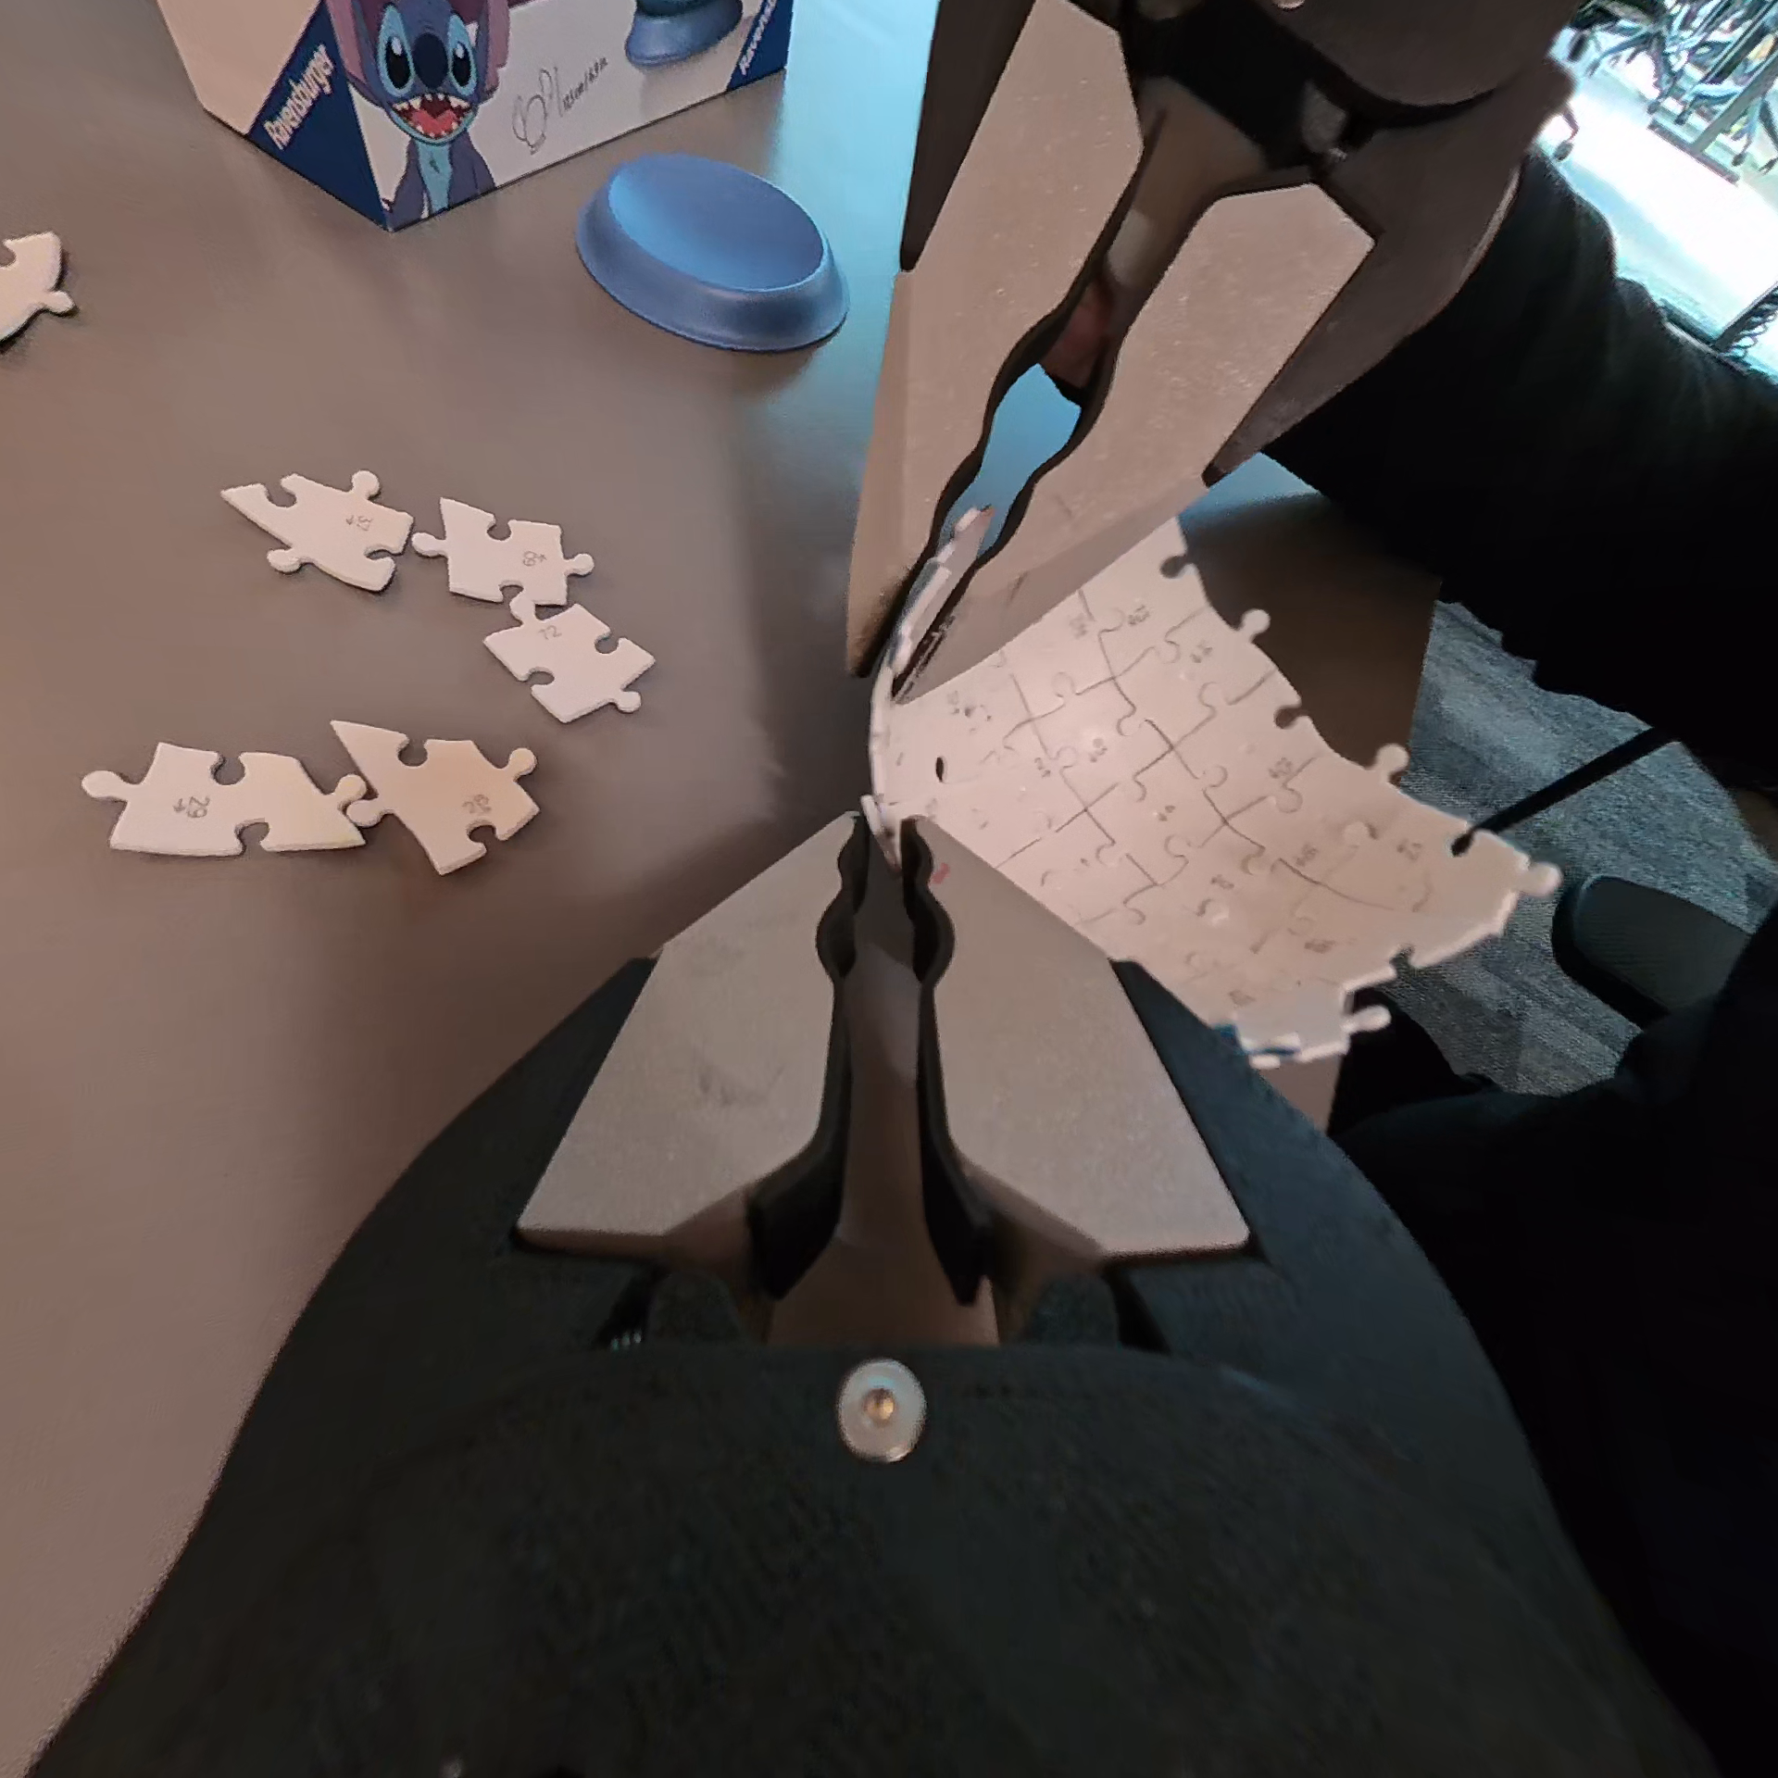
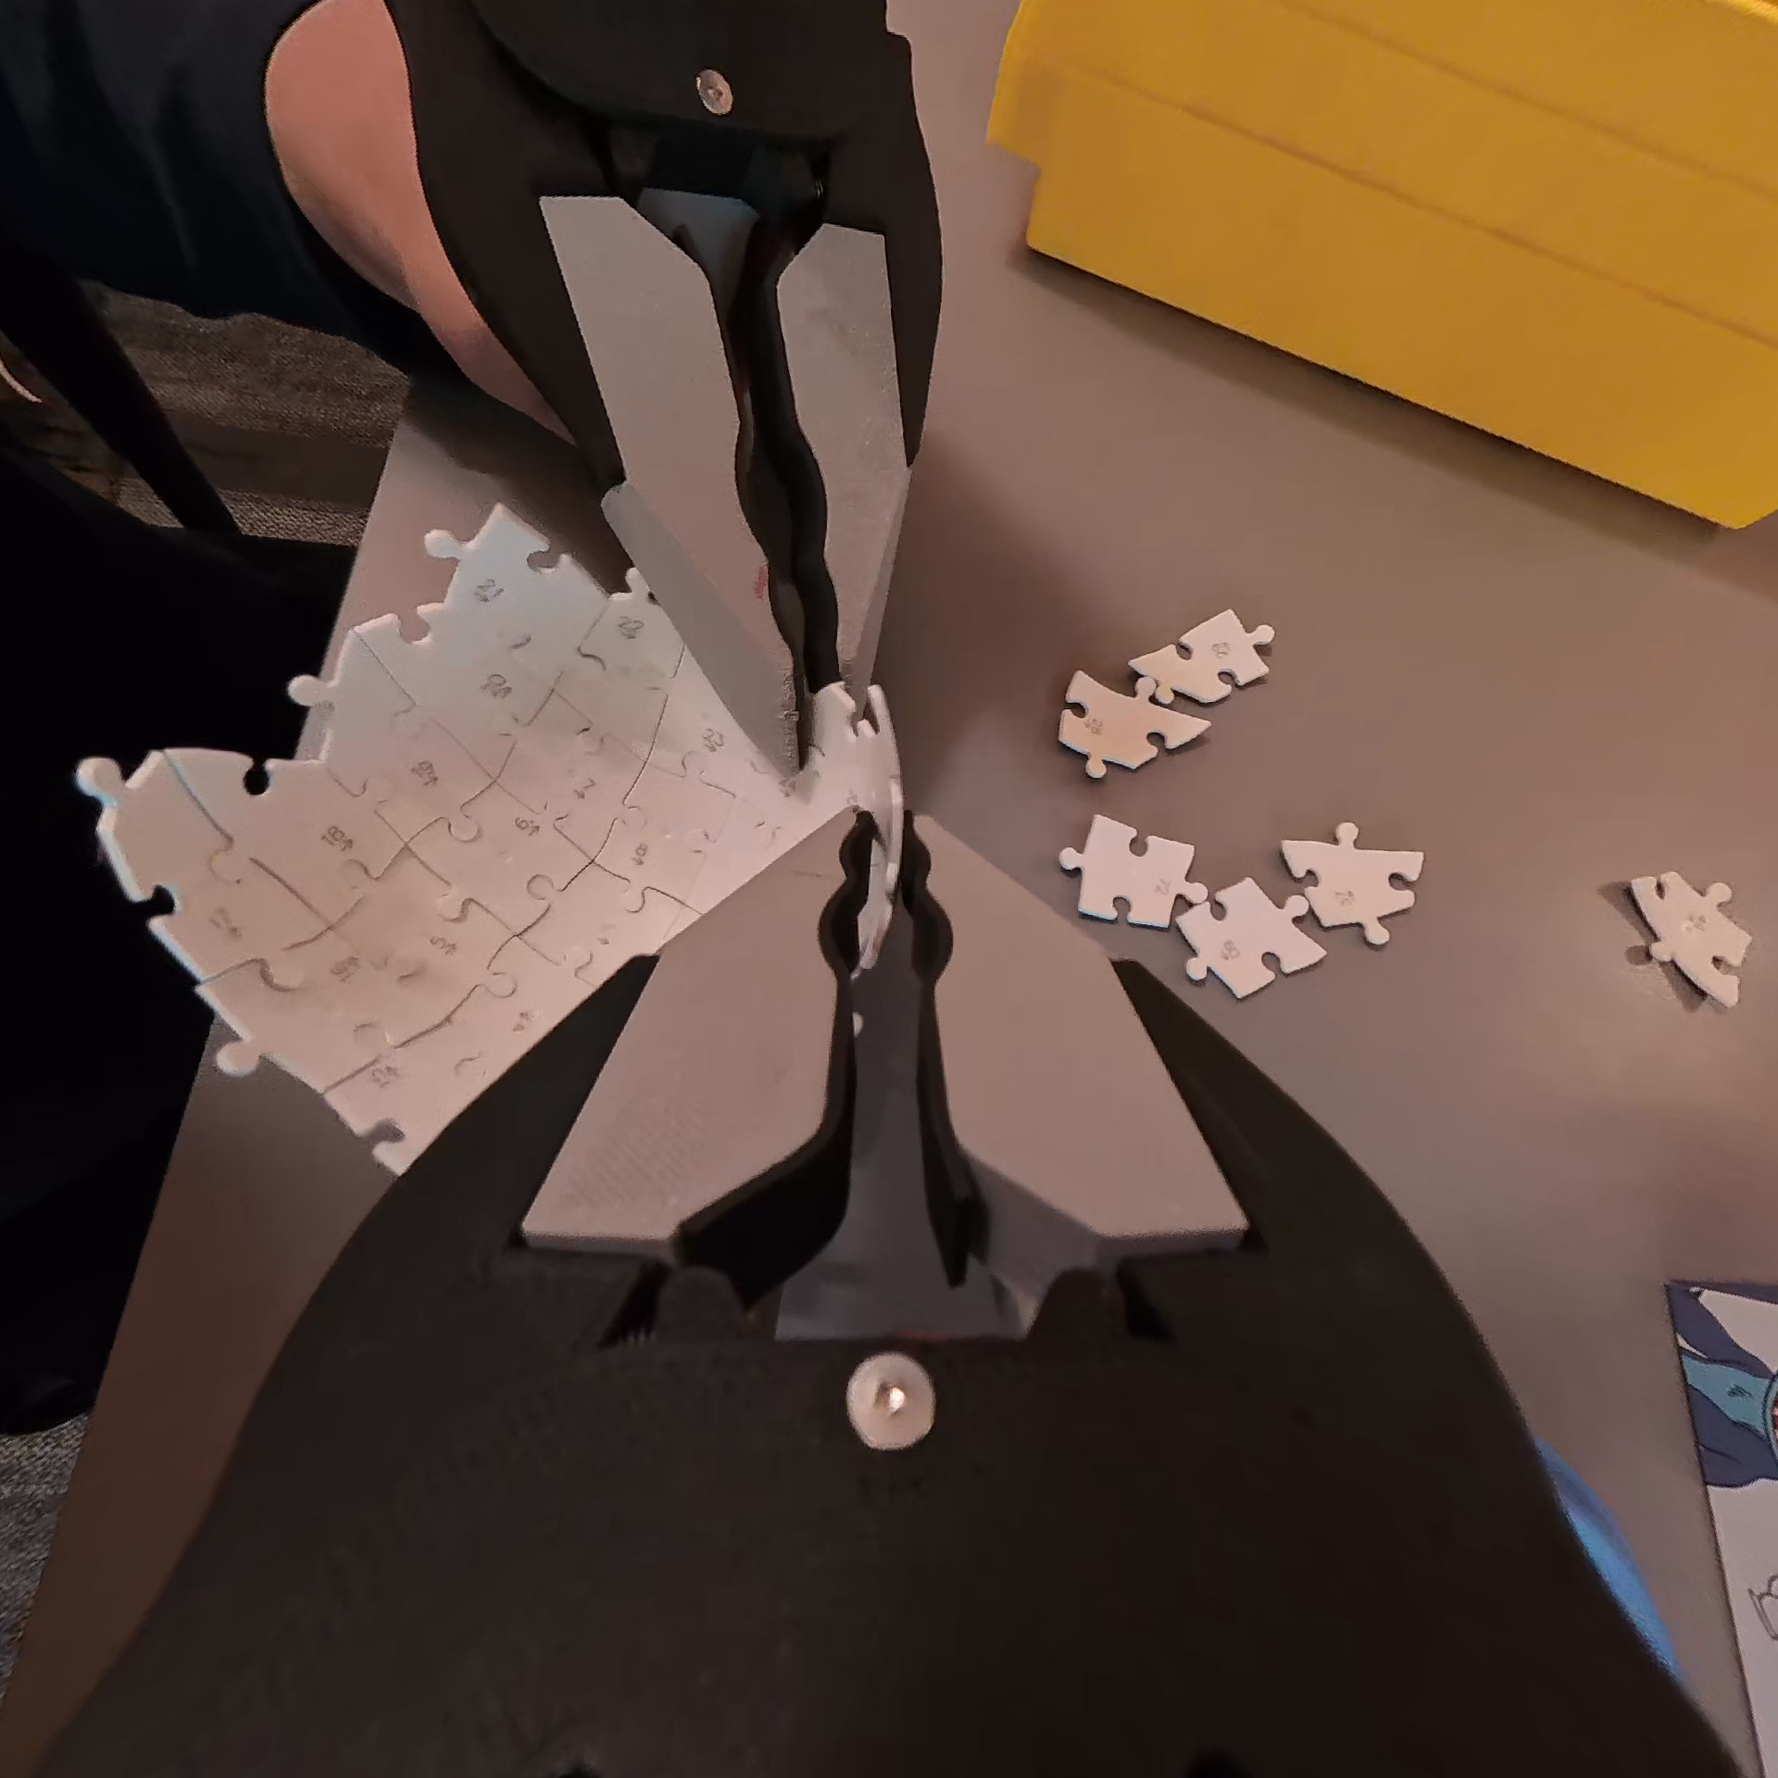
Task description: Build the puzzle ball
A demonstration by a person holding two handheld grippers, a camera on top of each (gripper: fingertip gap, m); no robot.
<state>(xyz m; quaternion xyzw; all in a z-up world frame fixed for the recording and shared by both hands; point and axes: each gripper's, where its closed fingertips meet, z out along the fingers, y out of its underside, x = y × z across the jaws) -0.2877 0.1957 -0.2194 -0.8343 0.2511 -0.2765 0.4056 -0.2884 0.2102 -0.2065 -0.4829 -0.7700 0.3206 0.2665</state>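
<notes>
A partly built puzzle ball, a curved white shell (image 1: pixel 1155 770) of joined numbered pieces, is held in the air over the table's near edge. My left gripper (image 1: pixel 880 832) is shut on the shell's rim. My right gripper (image 1: pixel 895 645) comes in from above and is shut on a white piece (image 1: pixel 948 577) at the same rim. I cannot tell whether that piece is locked in. In the right wrist view the shell (image 2: pixel 433 847) is on the left, my right gripper (image 2: pixel 880 827) pinches the white piece (image 2: pixel 880 904), and the left gripper (image 2: pixel 818 741) clamps the rim just above it.
Several loose white pieces (image 1: pixel 443 789) lie face down on the grey table (image 1: pixel 289 1106); they also show in the right wrist view (image 2: pixel 1251 933). A blue round stand (image 1: pixel 712 250) and the puzzle box (image 1: pixel 462 96) sit farther back. A yellow bin (image 2: pixel 1395 241) and a printed leaflet (image 2: pixel 1732 1443) are on the right.
</notes>
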